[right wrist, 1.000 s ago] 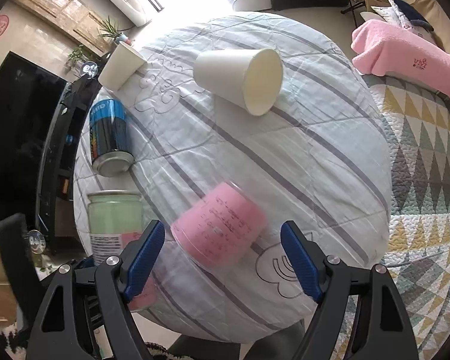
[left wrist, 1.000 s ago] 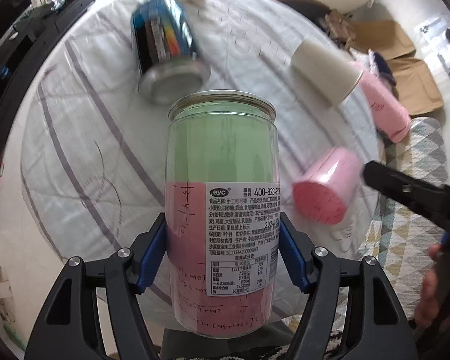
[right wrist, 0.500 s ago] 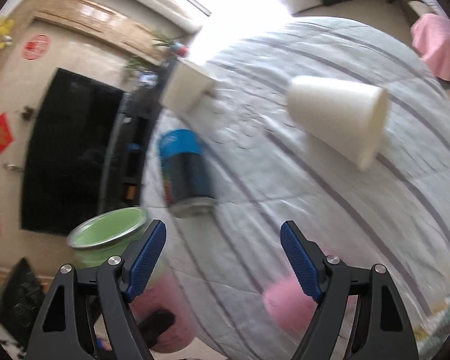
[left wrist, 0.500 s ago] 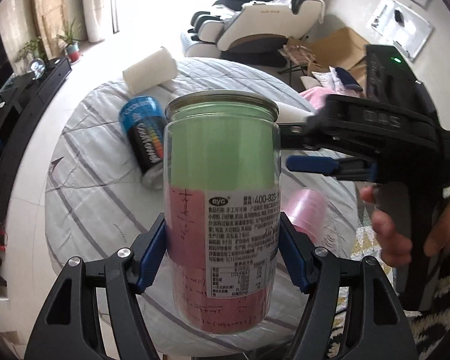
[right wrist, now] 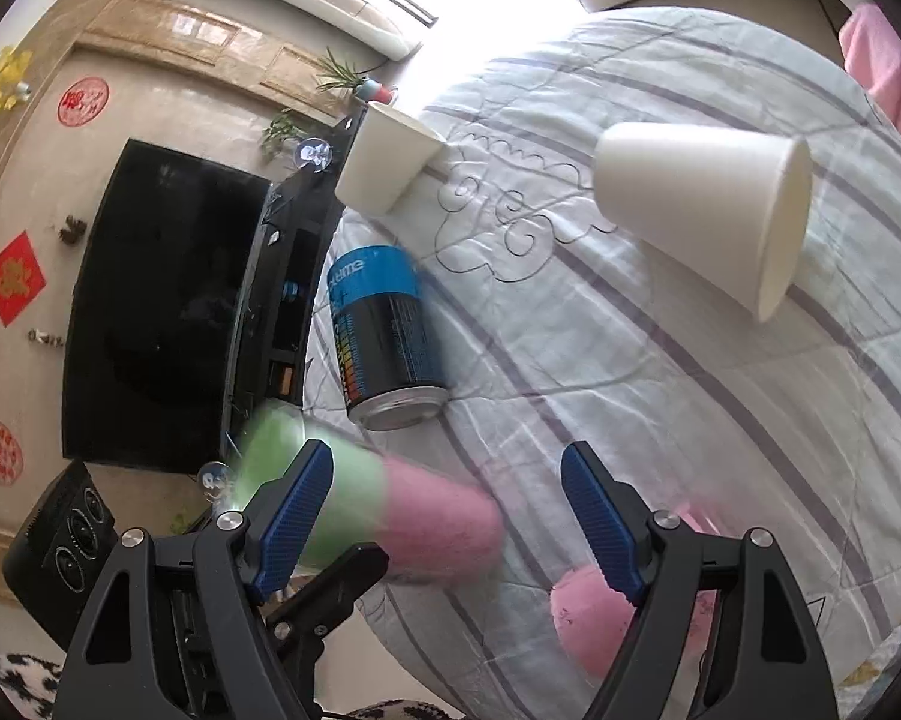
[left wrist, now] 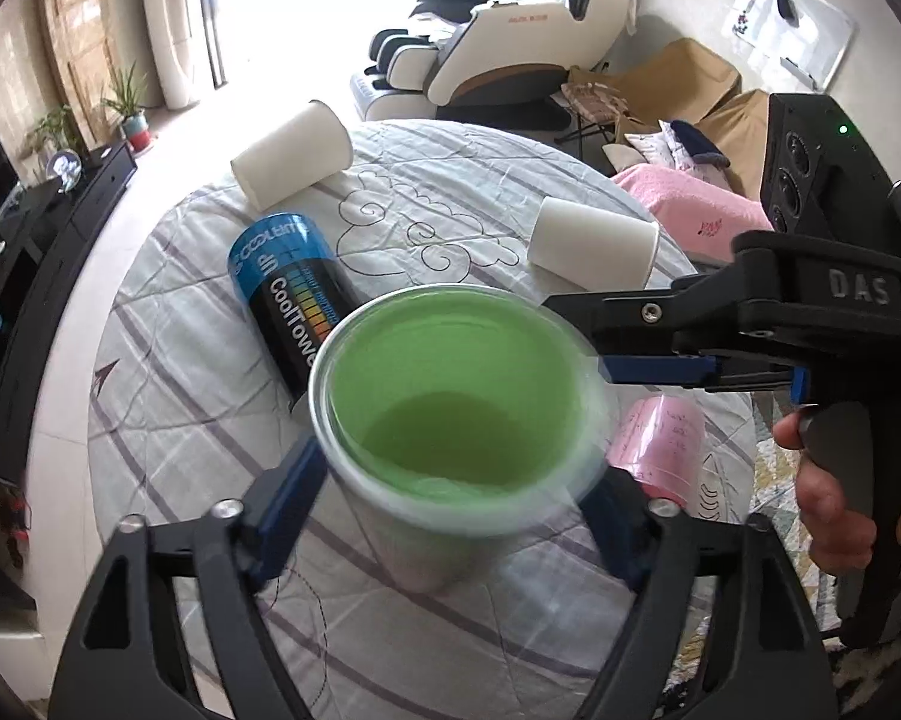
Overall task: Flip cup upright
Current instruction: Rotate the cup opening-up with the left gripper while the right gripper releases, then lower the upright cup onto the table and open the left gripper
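Striped round table (left wrist: 210, 372), blurred green-lined clear cup (left wrist: 462, 420), left gripper (left wrist: 456, 498) clamped

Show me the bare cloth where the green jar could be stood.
Best patch: striped cloth on the near left of the table, bordered by the blue can and the table edge. A second lies between the can and the nearer white cup. Crowded near right: the pink cup and right gripper.

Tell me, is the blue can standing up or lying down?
Lying down. The blue can rests on its side on the striped cloth, its metal end facing the table edge.
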A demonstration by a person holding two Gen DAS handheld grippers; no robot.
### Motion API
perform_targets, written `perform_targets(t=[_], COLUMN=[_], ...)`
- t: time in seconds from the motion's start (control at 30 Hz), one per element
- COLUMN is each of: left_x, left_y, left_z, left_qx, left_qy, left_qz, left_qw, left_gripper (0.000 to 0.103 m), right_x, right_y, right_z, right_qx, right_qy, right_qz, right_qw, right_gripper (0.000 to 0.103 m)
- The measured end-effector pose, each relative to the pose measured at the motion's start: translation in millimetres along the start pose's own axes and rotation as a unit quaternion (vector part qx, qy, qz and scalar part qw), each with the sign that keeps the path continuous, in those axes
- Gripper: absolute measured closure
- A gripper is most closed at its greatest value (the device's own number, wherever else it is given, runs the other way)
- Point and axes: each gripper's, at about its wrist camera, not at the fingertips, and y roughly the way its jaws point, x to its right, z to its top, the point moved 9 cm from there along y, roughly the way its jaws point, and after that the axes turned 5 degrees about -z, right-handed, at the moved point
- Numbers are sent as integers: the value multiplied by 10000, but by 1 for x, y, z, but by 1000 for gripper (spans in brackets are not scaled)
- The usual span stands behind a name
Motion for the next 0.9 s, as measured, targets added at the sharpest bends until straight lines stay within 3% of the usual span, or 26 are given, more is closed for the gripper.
perform_targets(t=[0.47, 0.9], left_x=[3, 17], left_y=[3, -47], left_z=[-7, 8], left_qx=[-116, 261], left_qy=[-54, -134], left_qz=[75, 324], left_qw=[9999, 9990], left_gripper=[15, 7], right_x=[16, -2], right_y=[-10, -62], right_z=[-5, -8], right_qx=[51, 504], right_qy=[241, 12], right_qz=[-219, -301], right_qw=[9995, 9983], right_gripper=[22, 22])
